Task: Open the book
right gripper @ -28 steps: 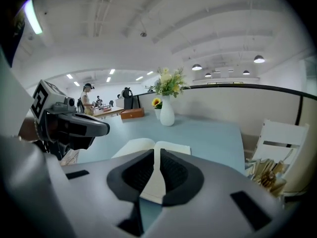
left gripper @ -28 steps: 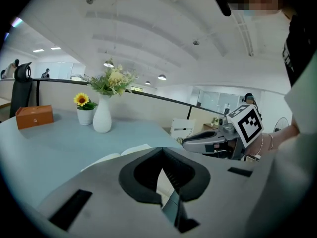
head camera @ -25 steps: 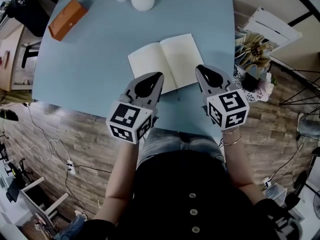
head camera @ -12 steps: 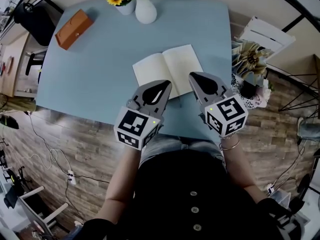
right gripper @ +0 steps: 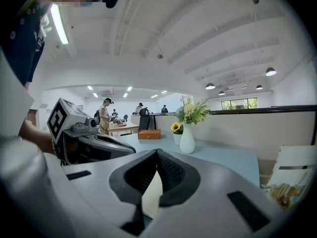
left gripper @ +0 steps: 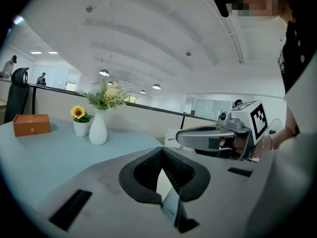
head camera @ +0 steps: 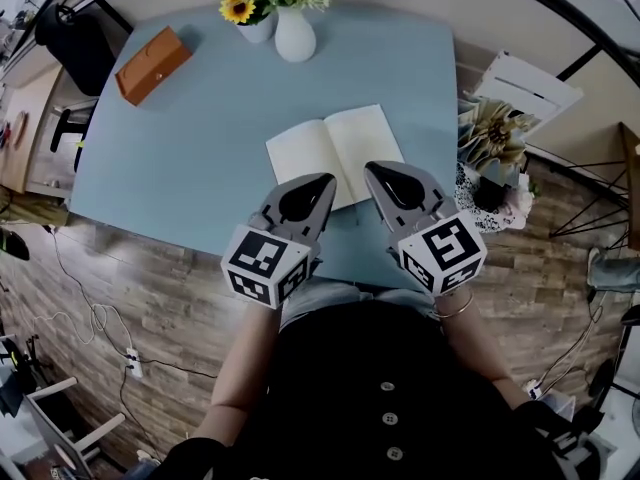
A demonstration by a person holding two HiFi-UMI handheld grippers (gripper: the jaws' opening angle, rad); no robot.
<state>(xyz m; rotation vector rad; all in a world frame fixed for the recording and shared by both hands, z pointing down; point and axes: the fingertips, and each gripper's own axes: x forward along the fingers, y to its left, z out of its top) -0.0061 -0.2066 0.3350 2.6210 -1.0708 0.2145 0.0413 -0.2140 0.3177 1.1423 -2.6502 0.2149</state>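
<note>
The book (head camera: 335,146) lies open and flat on the light blue table (head camera: 190,168), its cream pages facing up, a little right of the middle. My left gripper (head camera: 323,178) hovers over the near edge of the left page and is shut on nothing. My right gripper (head camera: 371,167) is over the near edge of the right page, shut and empty as well. In the left gripper view the jaws of the left gripper (left gripper: 161,150) meet at the tip, with pale page (left gripper: 162,182) behind them. The right gripper (right gripper: 157,151) shows the same in its own view.
A white vase of flowers (head camera: 295,34) and a small sunflower pot (head camera: 245,13) stand at the table's far edge. An orange-brown box (head camera: 152,64) lies at the far left corner. A white chair (head camera: 527,85) and a bouquet (head camera: 496,136) are right of the table.
Both grippers have drawn closer together over the book's near edge, the right one shifting left. The head view has tilted so more of the vase and flowers shows. The book stays open.
</note>
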